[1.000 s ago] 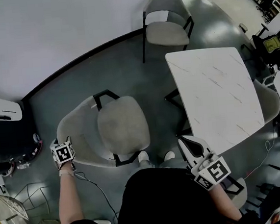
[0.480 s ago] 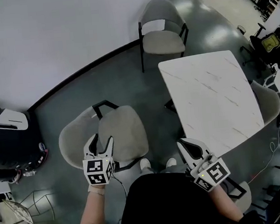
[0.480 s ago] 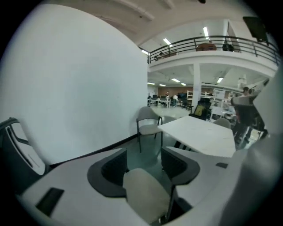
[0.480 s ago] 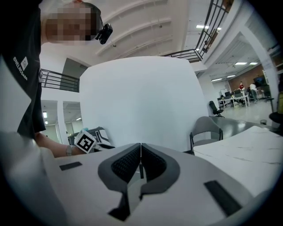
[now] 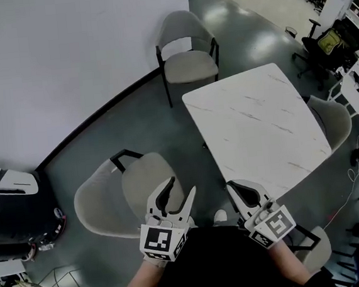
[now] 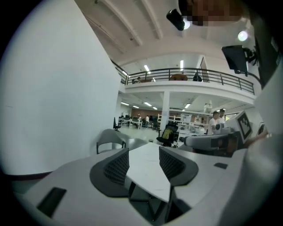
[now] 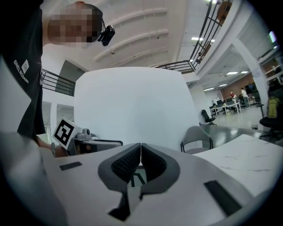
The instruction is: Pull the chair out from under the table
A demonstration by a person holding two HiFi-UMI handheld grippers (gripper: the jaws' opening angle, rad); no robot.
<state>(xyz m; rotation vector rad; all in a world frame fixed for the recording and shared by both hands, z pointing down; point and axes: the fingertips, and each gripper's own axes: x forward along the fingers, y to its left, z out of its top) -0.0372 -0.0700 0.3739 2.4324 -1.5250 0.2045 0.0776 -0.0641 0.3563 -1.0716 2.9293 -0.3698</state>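
Note:
The grey chair [image 5: 103, 200] with a padded seat [image 5: 144, 181] stands on the floor left of the white marble table [image 5: 260, 125], fully outside it. My left gripper [image 5: 180, 185] hovers above the seat's near right edge; its jaws are open and closing, with nothing between them. In the left gripper view the jaws [image 6: 143, 165] frame the table's corner [image 6: 148, 174] far beyond them. My right gripper [image 5: 233, 187] is shut and empty near the table's front corner. The right gripper view shows its pads [image 7: 140, 161] pressed together.
A second grey chair [image 5: 186, 51] stands against the white wall beyond the table. A third chair [image 5: 332, 122] sits at the table's right side, and another [image 5: 312, 247] at lower right. A black machine [image 5: 9, 206] and cables lie on the floor at the left.
My left gripper left the chair's back rim at the far left, rose and swung right to hover over the seat. The right gripper shifted only slightly.

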